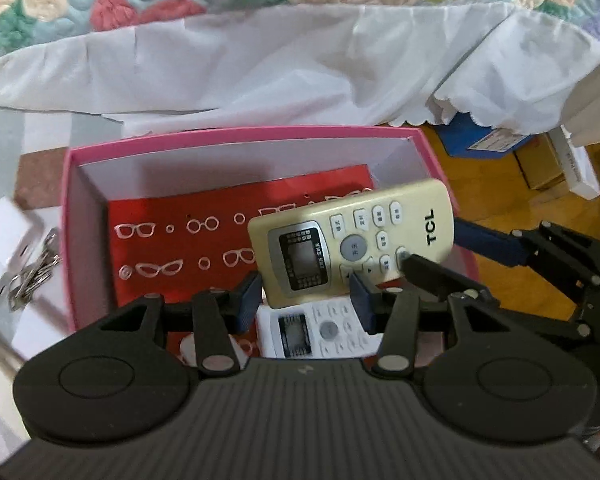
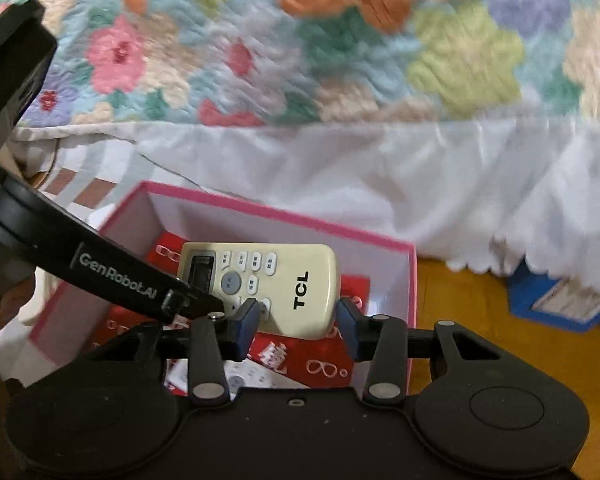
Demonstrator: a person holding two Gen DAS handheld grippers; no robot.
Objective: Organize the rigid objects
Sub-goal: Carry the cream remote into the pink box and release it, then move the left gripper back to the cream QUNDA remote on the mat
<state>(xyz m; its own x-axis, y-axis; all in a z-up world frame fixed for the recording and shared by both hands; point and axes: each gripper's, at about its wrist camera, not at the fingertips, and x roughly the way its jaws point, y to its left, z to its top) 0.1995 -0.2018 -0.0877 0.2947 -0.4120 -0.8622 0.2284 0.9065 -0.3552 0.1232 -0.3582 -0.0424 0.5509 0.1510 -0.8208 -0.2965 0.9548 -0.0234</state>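
Observation:
A cream TCL remote (image 1: 352, 236) hangs tilted over an open pink box (image 1: 240, 134). My left gripper (image 1: 306, 292) is shut on its screen end, blue pads against both long edges. My right gripper (image 2: 298, 314) is shut on the TCL end of the cream remote (image 2: 296, 284); it enters the left wrist view from the right. A black finger (image 2: 140, 280) of the left gripper crosses the right wrist view from the left. A white remote (image 1: 320, 332) lies in the box on a red card (image 1: 172, 236) printed with glasses shapes.
The pink box (image 2: 284, 214) sits beside a white bed sheet (image 1: 280, 68) under a flowered quilt (image 2: 300, 48). A key bunch (image 1: 32, 272) and white boxes (image 1: 4, 232) lie left of it. A blue box (image 1: 480, 140) and cartons (image 1: 540, 164) stand on the wooden floor at right.

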